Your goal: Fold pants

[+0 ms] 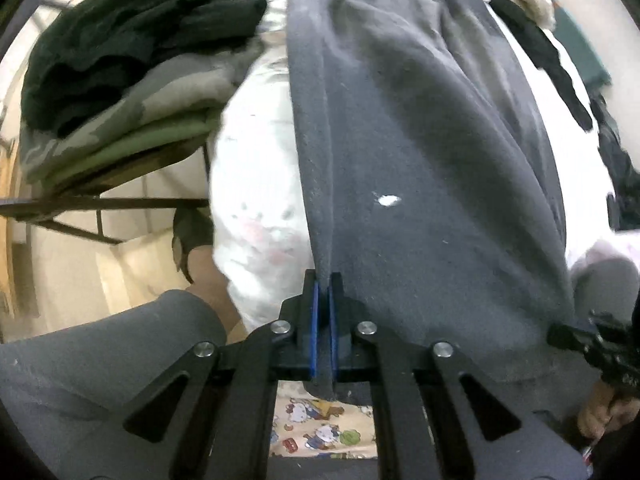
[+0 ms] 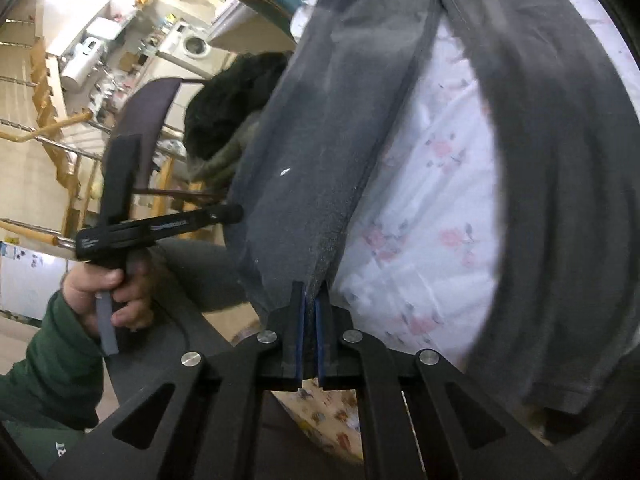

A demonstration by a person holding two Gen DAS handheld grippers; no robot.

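Both the left tool (image 1: 323, 280) and right tool (image 2: 311, 290) are clamped tight on hem corners of the dark grey fleece pants (image 1: 420, 140), lying stretched over the floral white bedsheet (image 2: 420, 200). Uneven pulling could slip a hem free or skew the fold.

We see each claw as matte black linkage arms with silver round screws and triangular cutouts | left claw (image 1: 323, 280) and right claw (image 2: 311, 290) carry blue pads | our left hand (image 2: 108, 292) wears a dark green sleeve (image 2: 52, 364) | grey grip strip on the handle
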